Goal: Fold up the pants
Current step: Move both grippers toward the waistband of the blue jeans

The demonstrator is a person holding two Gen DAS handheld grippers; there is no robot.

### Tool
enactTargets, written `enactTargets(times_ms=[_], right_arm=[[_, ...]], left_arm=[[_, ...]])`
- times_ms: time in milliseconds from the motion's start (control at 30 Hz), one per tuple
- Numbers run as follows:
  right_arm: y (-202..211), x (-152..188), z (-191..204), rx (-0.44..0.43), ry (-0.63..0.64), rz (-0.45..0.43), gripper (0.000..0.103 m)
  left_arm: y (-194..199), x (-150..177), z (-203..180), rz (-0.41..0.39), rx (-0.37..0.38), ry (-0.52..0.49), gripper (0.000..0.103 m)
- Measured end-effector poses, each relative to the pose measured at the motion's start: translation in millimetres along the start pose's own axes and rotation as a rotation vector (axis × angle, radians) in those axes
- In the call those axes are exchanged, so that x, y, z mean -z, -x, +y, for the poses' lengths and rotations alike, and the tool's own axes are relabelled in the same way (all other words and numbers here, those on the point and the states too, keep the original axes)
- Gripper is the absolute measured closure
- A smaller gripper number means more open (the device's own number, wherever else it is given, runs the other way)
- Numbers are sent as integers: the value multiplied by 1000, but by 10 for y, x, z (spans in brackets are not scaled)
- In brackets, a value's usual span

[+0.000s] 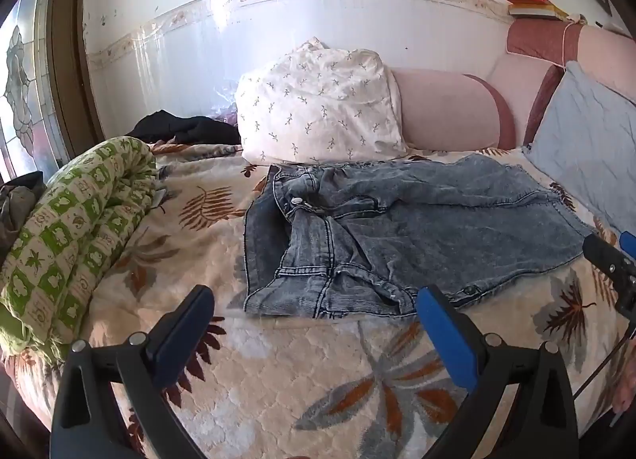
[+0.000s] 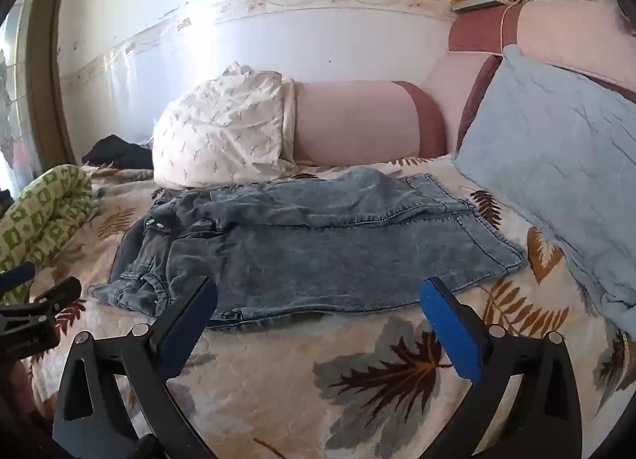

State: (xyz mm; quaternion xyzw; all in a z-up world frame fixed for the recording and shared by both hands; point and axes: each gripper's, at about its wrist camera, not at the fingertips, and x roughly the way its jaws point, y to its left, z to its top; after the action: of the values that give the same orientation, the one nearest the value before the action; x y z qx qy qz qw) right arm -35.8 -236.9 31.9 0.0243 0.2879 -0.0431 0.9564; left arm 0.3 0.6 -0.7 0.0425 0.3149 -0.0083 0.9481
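One pair of grey-blue denim pants folded over, rumpled on leaf-print bedspread, both grippers' fingers spread, empty

The mottled, acid-washed blue-grey denim pants have pale stitching and a silver button. Under them the quilted cream bedspread carries rust-brown and grey leaf prints. A white pillow is sprinkled with small grey-green sprigs; the rolled quilt is checked green and cream. A plain light-blue pillow leans on a pink and dusty-rose headboard. The white wall has a faded floral border. The hand-held gripper is black with blue pads.
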Motion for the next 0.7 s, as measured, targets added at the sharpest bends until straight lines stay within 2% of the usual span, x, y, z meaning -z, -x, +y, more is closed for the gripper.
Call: enactTargets(times_ms=[200, 333, 400, 467, 533, 567, 700], right_arm=[[-80, 23, -35, -5, -18, 24, 0], [-78, 23, -8, 1, -7, 31, 0], [-206, -5, -40, 23, -10, 51, 0], [-236, -23, -127, 45, -22, 53, 0], [-262, -54, -255, 72, -50, 53, 0], [-270, -70, -331, 81, -70, 50, 0], [-356, -107, -668, 115, -159, 67, 0]], left_arm=[[-106, 40, 68, 15, 19, 1, 0], [-221, 103, 32, 15, 7, -34, 0], [-334, 169, 94, 24, 13, -32, 0], [-443, 209, 140, 62, 14, -31, 0], [-501, 191, 229, 96, 58, 2, 0], [-500, 179, 280, 87, 74, 24, 0], [-567, 125, 355, 57, 45, 40, 0]])
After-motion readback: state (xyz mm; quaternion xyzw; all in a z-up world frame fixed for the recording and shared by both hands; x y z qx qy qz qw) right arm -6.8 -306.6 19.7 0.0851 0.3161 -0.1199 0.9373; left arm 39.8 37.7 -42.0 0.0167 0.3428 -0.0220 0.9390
